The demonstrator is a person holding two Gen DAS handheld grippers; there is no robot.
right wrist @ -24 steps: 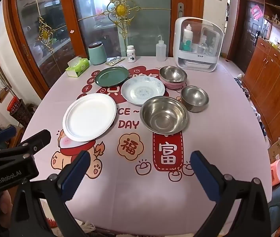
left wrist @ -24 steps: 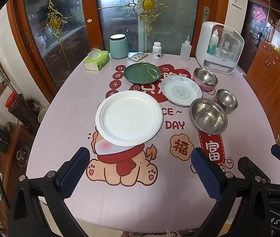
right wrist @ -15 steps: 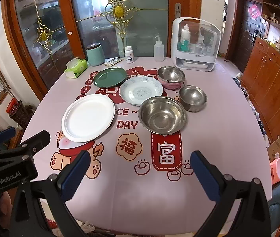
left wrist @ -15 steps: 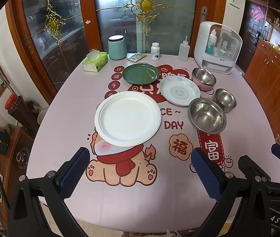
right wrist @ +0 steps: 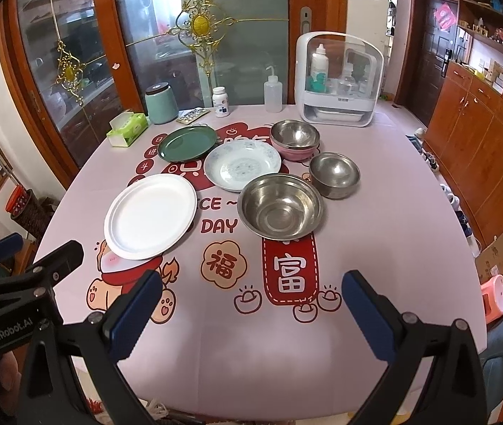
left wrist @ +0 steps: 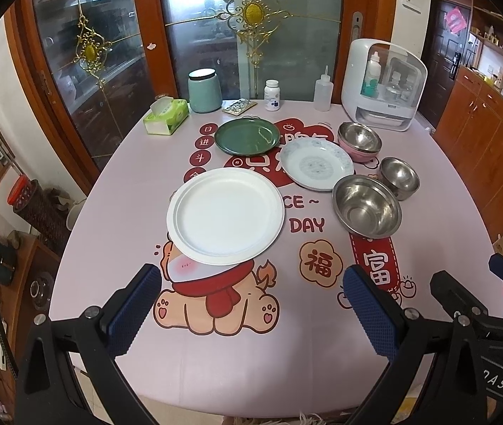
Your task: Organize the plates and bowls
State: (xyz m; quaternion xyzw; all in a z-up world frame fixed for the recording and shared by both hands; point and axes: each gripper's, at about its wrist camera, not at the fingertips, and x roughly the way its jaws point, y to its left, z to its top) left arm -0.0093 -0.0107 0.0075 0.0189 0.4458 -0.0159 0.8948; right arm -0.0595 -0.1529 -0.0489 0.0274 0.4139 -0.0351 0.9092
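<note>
A large white plate (left wrist: 225, 215) (right wrist: 150, 215) lies on the pink tablecloth, with a dark green plate (left wrist: 247, 136) (right wrist: 188, 143) and a patterned white plate (left wrist: 316, 163) (right wrist: 242, 165) behind it. A big steel bowl (left wrist: 367, 210) (right wrist: 280, 206), a small steel bowl (left wrist: 399, 177) (right wrist: 334, 175) and a steel bowl in a pink one (left wrist: 359, 140) (right wrist: 295, 139) stand to the right. My left gripper (left wrist: 251, 304) and my right gripper (right wrist: 251, 304) hover open and empty above the table's near edge, short of the dishes.
At the table's back stand a green tissue box (left wrist: 166, 118), a teal canister (left wrist: 204, 90), a pill blister (left wrist: 239, 106), a white pill bottle (left wrist: 272, 95), a squeeze bottle (left wrist: 323, 94) and a white storage case (left wrist: 382, 86). Glass doors are behind; wooden cabinets on the right.
Both views have shifted slightly; the dishes sit a little differently in frame. Nothing on the table has moved and both grippers stay open.
</note>
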